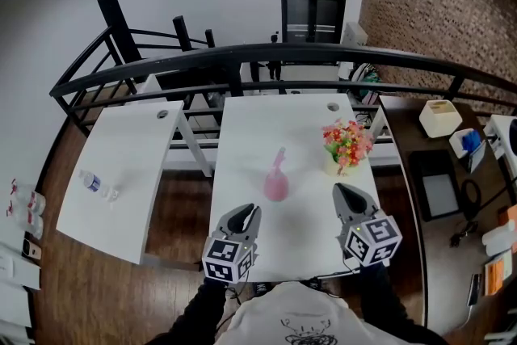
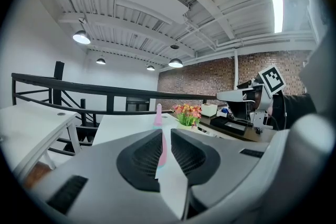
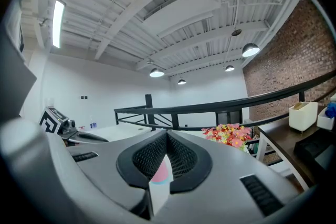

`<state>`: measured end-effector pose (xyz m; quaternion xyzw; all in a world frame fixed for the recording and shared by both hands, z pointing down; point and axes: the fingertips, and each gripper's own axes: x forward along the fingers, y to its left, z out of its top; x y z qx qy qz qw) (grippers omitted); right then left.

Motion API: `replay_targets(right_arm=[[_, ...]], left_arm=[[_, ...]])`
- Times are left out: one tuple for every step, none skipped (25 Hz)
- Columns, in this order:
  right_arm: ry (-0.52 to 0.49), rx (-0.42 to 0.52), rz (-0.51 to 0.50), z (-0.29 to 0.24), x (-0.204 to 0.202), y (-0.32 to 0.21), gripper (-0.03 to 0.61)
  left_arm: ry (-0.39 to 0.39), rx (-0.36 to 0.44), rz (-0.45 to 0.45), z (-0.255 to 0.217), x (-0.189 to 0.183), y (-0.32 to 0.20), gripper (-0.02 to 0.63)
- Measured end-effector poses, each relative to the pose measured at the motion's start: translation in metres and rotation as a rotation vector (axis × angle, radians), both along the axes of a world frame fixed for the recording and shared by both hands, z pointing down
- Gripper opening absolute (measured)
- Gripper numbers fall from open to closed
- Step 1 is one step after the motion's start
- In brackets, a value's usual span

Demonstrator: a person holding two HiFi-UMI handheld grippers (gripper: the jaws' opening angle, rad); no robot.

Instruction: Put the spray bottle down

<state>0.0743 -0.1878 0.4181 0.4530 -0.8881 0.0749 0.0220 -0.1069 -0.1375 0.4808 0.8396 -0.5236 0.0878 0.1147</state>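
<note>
**Spray bottle on table, both grippers clear of it**

Obs, head view: pink spray bottle [image 1: 275, 180] stands upright near the middle of the white table [image 1: 242, 125], nozzle up. Nothing touches it.

L gripper [image 1: 252, 208]: at the near edge of the table, on the person's side of the bottle and to its left. Near it but apart. In the left gripper view the L gripper's [image 2: 165, 131] jaws are drawn together w/ only a thin slit between the pads and nothing held. The bottle [image 2: 158, 113] shows beyond the tips, almost in line w/ the slit. Its neck rises above the jaws and its pink body shows through the slit.

R gripper [image 1: 339, 188]: to the right of the bottle, tips about level w/ its base, apart from it. In the right gripper view the R gripper's [image 3: 167, 134] jaw tips meet. It's closed and empty. A pink patch shows through the gap lower down, prob. the bottle, but can't confirm.

Other: pot of flowers [image 1: 347, 145] sits at the table's right edge, beyond the R gripper. A second white table [image 1: 137, 149] stands to the left, w/ a small clear bottle [image 1: 92, 181] lying on it. A black railing [image 1: 242, 56] runs behind both tables.
</note>
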Motion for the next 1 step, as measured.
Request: replay_targets(right_arm=[[0.001,0.000,0.000,0.0000,0.0001,0.0000,-0.031]], left_arm=[[-0.002,-0.002,-0.001,0.0007,-0.0001,0.0000,0.032]])
